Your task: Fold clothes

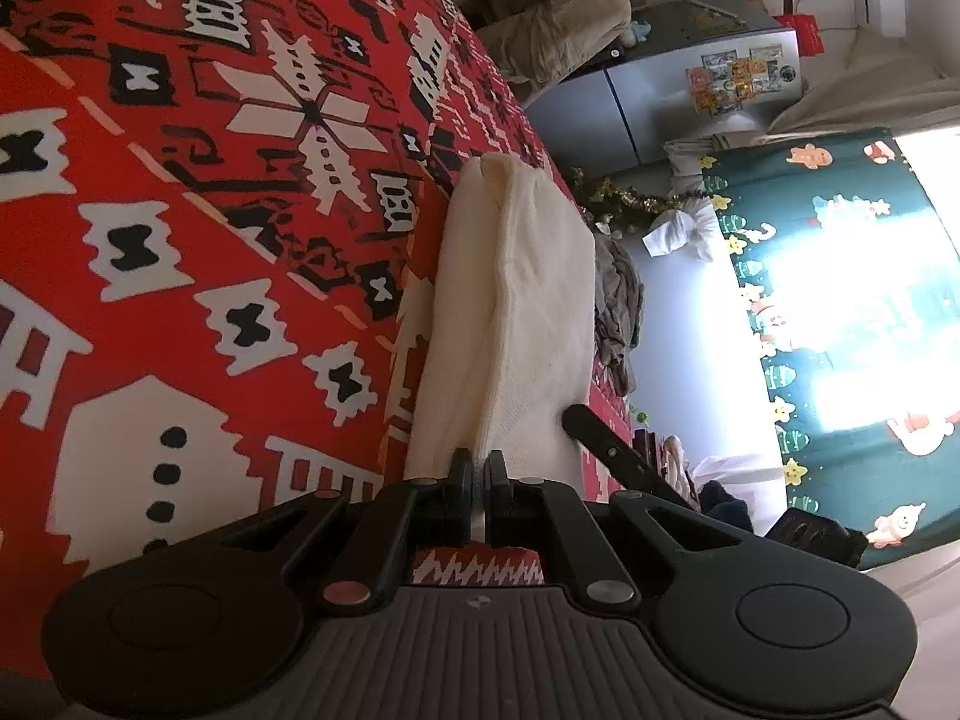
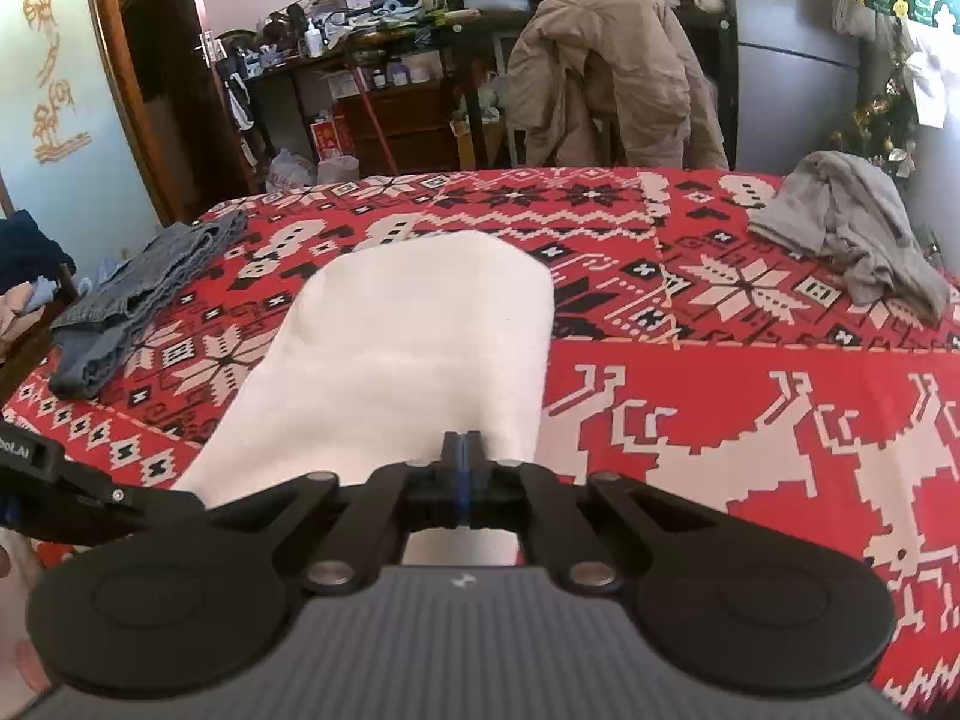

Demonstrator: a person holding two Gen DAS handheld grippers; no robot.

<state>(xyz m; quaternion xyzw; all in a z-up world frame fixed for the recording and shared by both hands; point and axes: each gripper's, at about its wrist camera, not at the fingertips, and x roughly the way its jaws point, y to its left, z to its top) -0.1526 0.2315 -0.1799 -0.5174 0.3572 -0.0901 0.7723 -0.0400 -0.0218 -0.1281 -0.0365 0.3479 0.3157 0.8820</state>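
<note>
A white folded cloth point(image 2: 420, 330) lies lengthwise on the red patterned tablecloth point(image 2: 750, 372). In the left wrist view, which is rolled on its side, the same white cloth point(image 1: 528, 300) runs away from my left gripper point(image 1: 478, 459). That gripper is shut on the cloth's near edge, and white fabric shows between its fingers. My right gripper point(image 2: 461, 441) is shut, with its tips over the cloth's near end beside the right corner. Only its blue pad shows between the fingers, no fabric. One right fingertip point(image 1: 576, 417) appears beside the cloth in the left wrist view.
Folded blue jeans point(image 2: 138, 294) lie at the table's left edge. A crumpled grey garment point(image 2: 852, 234) sits at the far right corner. A beige jacket point(image 2: 606, 72) hangs on a chair behind the table. Cluttered shelves and a door stand further back.
</note>
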